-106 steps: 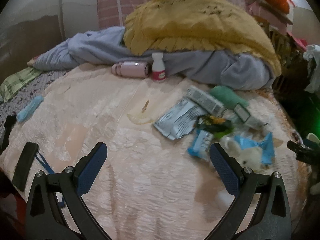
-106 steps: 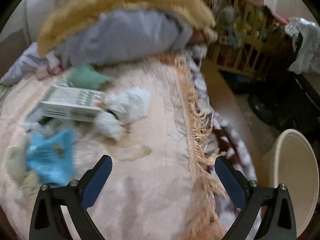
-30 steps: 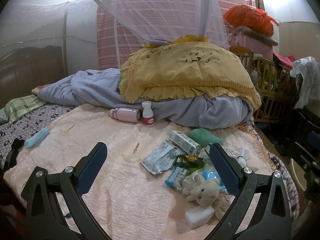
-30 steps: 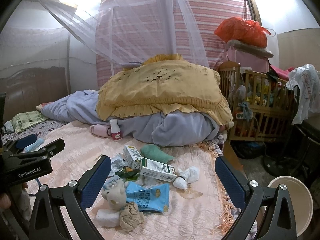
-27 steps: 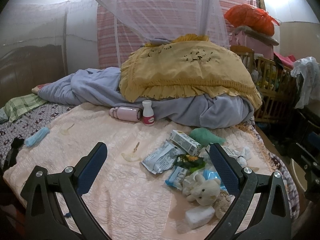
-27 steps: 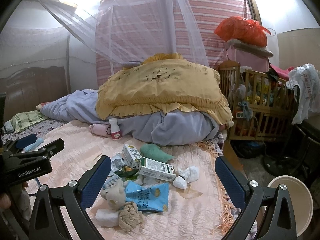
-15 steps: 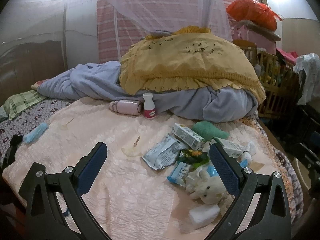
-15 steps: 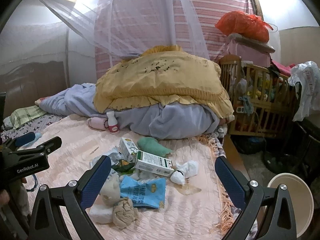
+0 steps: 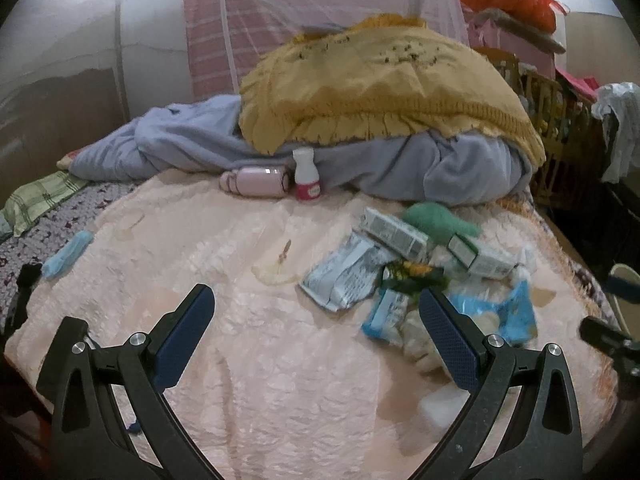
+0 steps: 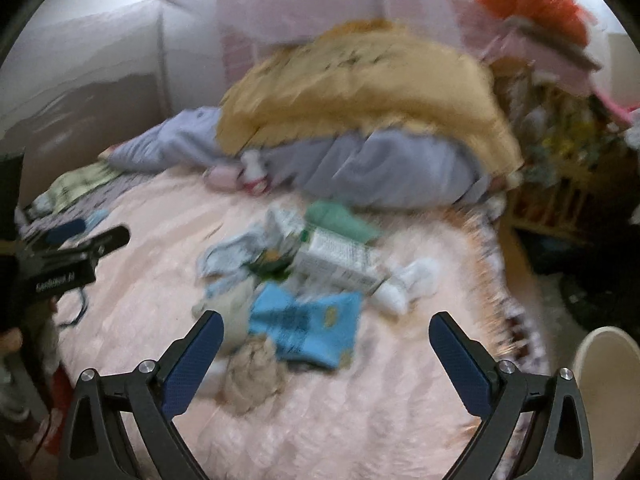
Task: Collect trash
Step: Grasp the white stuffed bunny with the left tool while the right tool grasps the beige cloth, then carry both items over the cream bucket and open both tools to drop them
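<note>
Meanwhile, on a bed under a peach quilted bedspread (image 9: 248,240), the right claw (image 10: 326,354), its jaws closing with nothing yet between them, hangs above a crumpled blue snack wrapper (image 10: 306,326), the likely first pick. The left claw (image 9: 316,332) stands wide open and empty over bare quilt beside that wrapper. Just beyond the wrapper lie a white-and-green cardboard carton (image 10: 340,264), a silver foil packet (image 9: 344,276) and a white crumpled tissue (image 10: 416,280); a beige wadded cloth (image 10: 252,372) sits nearer. A clean pickup probably means pinching the wrapper's raised edge without snagging quilt. Right of the wrapper, off the bed, a cream round bin (image 10: 608,388) waits; its contents cannot be seen.
</note>
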Motion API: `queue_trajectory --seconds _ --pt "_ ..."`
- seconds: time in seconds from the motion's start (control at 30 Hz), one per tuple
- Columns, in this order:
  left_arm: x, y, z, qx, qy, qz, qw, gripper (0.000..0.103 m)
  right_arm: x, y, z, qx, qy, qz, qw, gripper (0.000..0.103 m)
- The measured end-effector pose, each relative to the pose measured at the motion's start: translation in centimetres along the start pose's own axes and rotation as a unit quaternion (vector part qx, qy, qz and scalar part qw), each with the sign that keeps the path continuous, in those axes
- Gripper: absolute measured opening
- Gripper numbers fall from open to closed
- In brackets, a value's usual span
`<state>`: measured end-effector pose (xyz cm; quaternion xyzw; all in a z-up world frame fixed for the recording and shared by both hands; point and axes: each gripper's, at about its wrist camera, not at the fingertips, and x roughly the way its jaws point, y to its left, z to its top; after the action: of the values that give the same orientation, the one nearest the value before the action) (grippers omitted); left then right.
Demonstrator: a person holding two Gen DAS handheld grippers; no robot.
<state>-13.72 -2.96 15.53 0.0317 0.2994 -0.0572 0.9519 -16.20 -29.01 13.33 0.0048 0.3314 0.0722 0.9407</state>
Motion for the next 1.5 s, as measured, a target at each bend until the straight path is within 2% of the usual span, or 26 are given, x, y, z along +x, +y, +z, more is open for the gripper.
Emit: queue_trajectory --seconds 0.03,0.13,0.2,0.27,0.3,0.33,0.4,0.43,0.47,0.57,0.67,0.73,0.8,0.87,0.97,1.23,1.37,1.5 --pt "0.3 0.1 -0.2 0.001 0.006 -0.007 1.0000 0.102 0.7 0.0 -0.3 0.001 0.012 0.015 1.000 0.087" --pt "0.9 0.0 -0.6 0.007 0.026 -0.038 0.9989 0.102 2.9 0.1 -1.1 0.013 0.051 0.086 0.995 0.081" --pt "1.4 -0.5 -0.8 0.010 0.041 -0.070 0.9967 0.102 4.5 0.8 -1.6 0.001 0.074 0.109 0.991 0.078" --pt "1.8 -0.9 -0.9 0.009 0.054 -0.096 0.9938 0.102 5.9 1.8 -2.2 -0.024 0.094 0.112 0.989 0.068" --pt "2.0 -1.2 -0.9 0.008 0.060 -0.110 0.9921 0.102 6.9 2.2 -2.5 -0.032 0.108 0.118 0.987 0.054" --pt "2.2 -1.6 -0.9 0.007 0.065 -0.121 0.9904 0.102 7.6 2.3 -2.8 -0.031 0.120 0.133 0.983 0.046" --pt "2.6 -2.4 -0.8 0.008 0.072 -0.137 0.9880 0.102 9.0 2.3 -3.3 -0.025 0.141 0.154 0.978 0.041" --pt "3.0 -3.1 -0.8 0.011 0.079 -0.148 0.9858 0.102 9.7 2.4 -3.6 -0.025 0.152 0.156 0.976 0.031" --pt "3.2 -3.6 -0.9 0.015 0.083 -0.155 0.9842 0.102 10.0 2.4 -3.8 -0.025 0.156 0.159 0.975 0.029" --pt "3.9 -5.7 -1.1 0.036 0.094 -0.172 0.9799 0.101 9.1 2.0 -4.0 -0.016 0.141 0.163 0.976 0.028" --pt "4.7 -7.6 -1.4 0.060 0.107 -0.182 0.9756 0.090 7.4 1.0 -3.9 -0.005 0.120 0.152 0.981 0.028" --pt "5.6 -8.9 -1.8 0.078 0.119 -0.182 0.9729 0.076 6.1 -0.1 -4.1 0.006 0.112 0.148 0.983 0.028" --pt "6.7 -9.9 -2.3 0.088 0.142 -0.188 0.9680 0.047 5.0 -1.1 -4.3 0.018 0.103 0.141 0.985 0.028" --pt "7.1 -10.1 -2.5 0.088 0.153 -0.194 0.9651 0.046 4.1 -1.9 -4.5 0.028 0.097 0.138 0.985 0.028" --pt "6.4 -10.1 -2.0 0.093 0.147 -0.194 0.9655 0.043 2.7 -3.1 -4.6 0.042 0.084 0.131 0.987 0.028" --pt "2.7 -10.6 2.3 0.066 0.129 -0.239 0.9602 0.042 -1.8 -6.6 -4.6 0.066 0.044 0.103 0.992 0.028" --pt "0.6 -14.3 3.7 0.088 0.114 -0.269 0.9524 0.042 -4.4 -9.0 -4.9 0.075 0.028 0.072 0.994 0.028" --pt "-0.8 -19.3 4.2 0.118 0.112 -0.301 0.9397 0.042 -6.4 -12.1 -5.9 0.088 0.028 0.035 0.995 0.028"
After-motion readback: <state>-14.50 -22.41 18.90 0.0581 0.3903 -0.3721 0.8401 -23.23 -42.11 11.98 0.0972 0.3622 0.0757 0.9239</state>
